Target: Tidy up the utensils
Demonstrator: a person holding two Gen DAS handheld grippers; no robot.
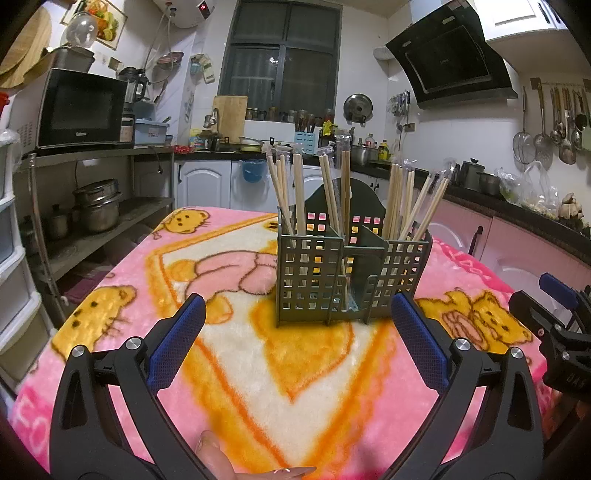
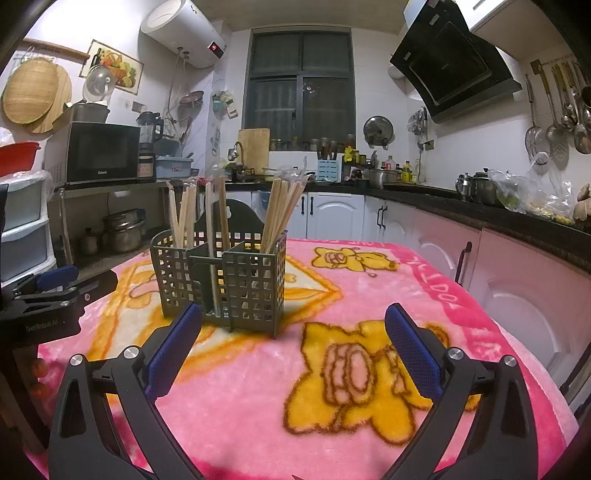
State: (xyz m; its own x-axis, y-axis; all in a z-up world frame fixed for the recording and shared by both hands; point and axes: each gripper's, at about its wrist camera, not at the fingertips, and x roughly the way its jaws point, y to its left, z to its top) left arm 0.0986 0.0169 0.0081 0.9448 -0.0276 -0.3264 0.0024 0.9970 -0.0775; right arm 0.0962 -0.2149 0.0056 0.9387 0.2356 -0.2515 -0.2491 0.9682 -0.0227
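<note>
Both the left gripper [image 1: 297, 314] and the right gripper [image 2: 293, 325] hover wide apart and empty above the pink blanket [image 1: 122, 295]. Just beyond them stands the grey utensil holder [image 1: 349, 269], wooden chopsticks [image 1: 402, 199] upright in its compartments. Farther back runs the kitchen counter [image 2: 424, 194].

A dark window [image 2: 301, 88] sits in the white tiled back wall. Left of it hang a water heater [image 2: 183, 31] and, lower, a microwave [image 2: 101, 153] on a metal shelf. Right of the window a black range hood [image 2: 454, 62] tilts above a dark counter [image 2: 480, 210] with white cabinets [image 2: 338, 216].
</note>
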